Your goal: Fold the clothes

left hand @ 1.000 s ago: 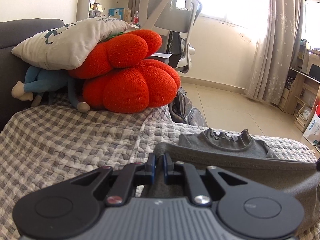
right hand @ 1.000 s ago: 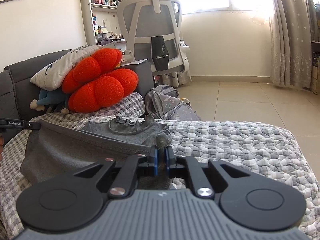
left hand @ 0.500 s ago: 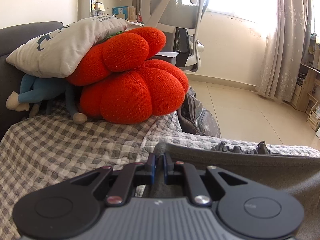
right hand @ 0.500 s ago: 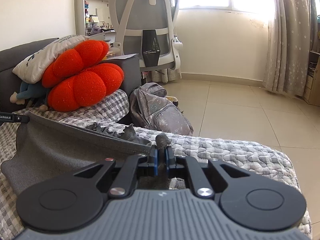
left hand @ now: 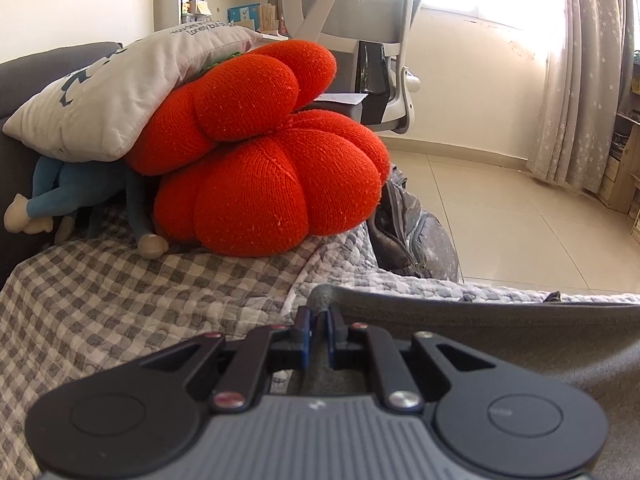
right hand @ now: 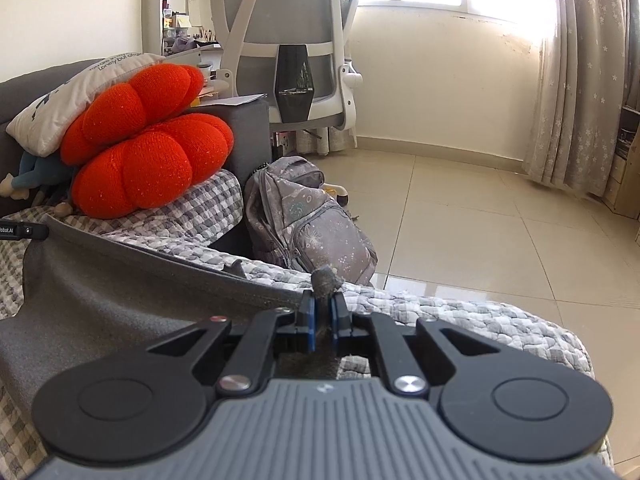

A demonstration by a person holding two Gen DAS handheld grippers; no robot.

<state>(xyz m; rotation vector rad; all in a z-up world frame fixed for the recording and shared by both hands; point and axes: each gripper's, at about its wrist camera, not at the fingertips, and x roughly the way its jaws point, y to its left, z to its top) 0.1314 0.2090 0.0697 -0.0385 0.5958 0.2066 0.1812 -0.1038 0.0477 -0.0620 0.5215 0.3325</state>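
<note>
A grey garment hangs stretched between both grippers above a checked blanket on a sofa. My left gripper is shut on one corner of the garment, a tuft of cloth poking out past its blue pads. In the right wrist view the same garment spreads to the left, and my right gripper is shut on its other corner. The tip of the left gripper shows at that view's left edge, holding the far corner. The garment's ruffled collar is almost hidden behind the taut edge.
Two red pumpkin cushions and a white pillow are stacked at the sofa's far end, over a blue soft toy. A grey backpack leans on the sofa's side. An office chair and tiled floor lie beyond.
Both grippers have carried the taut garment edge forward toward the cushions and sofa edge. The ruffled collar has slipped almost out of sight behind the edge. Both stay shut.
</note>
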